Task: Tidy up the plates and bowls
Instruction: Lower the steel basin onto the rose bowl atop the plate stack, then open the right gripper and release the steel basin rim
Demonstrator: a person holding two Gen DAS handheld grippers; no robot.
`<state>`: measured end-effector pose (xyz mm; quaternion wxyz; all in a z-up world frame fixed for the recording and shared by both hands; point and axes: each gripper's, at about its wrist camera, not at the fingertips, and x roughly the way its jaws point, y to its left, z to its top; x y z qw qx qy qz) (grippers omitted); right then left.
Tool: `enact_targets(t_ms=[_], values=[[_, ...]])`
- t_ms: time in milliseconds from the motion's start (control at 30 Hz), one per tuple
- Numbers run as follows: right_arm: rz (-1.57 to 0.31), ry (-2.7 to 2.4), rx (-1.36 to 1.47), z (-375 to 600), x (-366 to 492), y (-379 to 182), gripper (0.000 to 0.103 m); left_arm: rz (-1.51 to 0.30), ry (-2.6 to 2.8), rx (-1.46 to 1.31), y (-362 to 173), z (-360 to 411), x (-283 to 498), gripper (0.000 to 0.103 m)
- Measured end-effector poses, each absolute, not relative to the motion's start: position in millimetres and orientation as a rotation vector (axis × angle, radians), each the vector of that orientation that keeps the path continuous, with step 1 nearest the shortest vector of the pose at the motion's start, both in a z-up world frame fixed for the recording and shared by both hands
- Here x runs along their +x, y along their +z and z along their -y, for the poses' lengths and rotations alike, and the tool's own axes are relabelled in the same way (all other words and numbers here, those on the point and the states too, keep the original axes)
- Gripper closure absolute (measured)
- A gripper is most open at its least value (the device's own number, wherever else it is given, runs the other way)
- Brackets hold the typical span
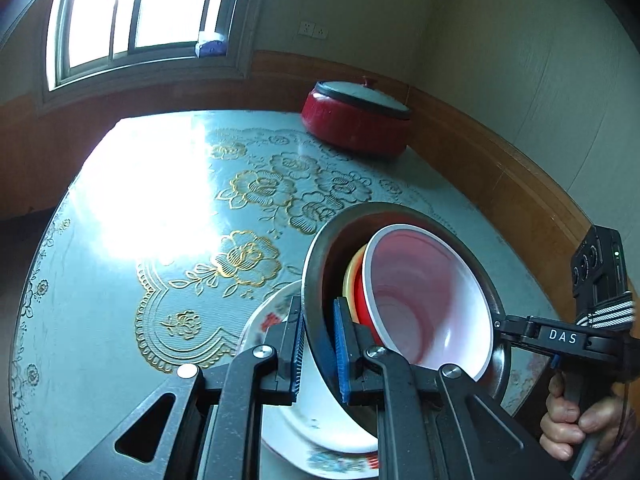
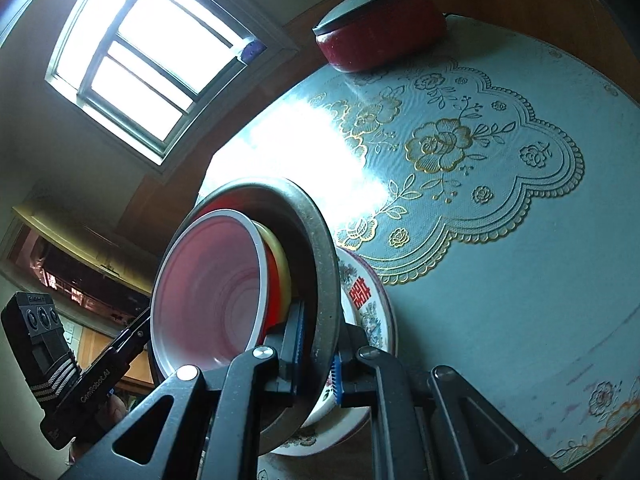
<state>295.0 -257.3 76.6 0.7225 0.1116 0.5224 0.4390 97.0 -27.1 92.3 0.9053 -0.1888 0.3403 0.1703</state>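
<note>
I have the left gripper [image 1: 318,354] clamped on the rim of the metal basin [image 1: 316,264]: its blue pads [image 1: 342,354] pinch the dark wall from inside and outside, with only the rim between them. On the far side of the basin from that grip, the right gripper [image 2: 318,358] bites the opposite rim the same way, one pad inside the wall and one outside. In the left wrist view I see that second tool reaching in to the basin's right edge, with the person's hand [image 1: 568,420] wrapped around its handle.

The basin hangs tilted between my two grips, its mouth turned toward the cameras. Nested inside it sits the red bowl [image 1: 428,296] with a white rim, and tucked behind that bowl, against the basin's wall, is a yellow bowl [image 1: 352,276] showing only an edge.

Directly under the basin lies a white patterned plate [image 2: 366,308] with a red character and floral print; I cannot tell whether the basin touches it. The plate rests on the table [image 2: 500,300], covered in a pale blue cloth with gold flowers. Well beyond the basin, at the table's far edge by the wall, stands a red lidded pot [image 1: 356,120]. Behind that, a bright window [image 2: 152,56] glares across the cloth.
</note>
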Motion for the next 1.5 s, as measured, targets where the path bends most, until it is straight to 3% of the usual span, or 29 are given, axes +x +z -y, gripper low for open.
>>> enact_targets(t_ms=[467, 1233, 1367, 1500], values=[[-1.230, 0.769, 0.218, 239, 263, 40, 0.093, -0.839, 0.206, -0.426, 40, -10, 97, 0.089], [-1.207, 0.668, 0.258, 244, 249, 47, 0.093, -0.821, 0.127, -0.410, 40, -12, 98, 0.088], [-1.201, 0.659, 0.273, 247, 245, 50, 0.090, -0.822, 0.122, -0.408, 39, -12, 99, 0.088], [-1.174, 0.636, 0.263, 252, 240, 56, 0.081, -0.816, 0.110, -0.412, 39, -11, 100, 0.087]])
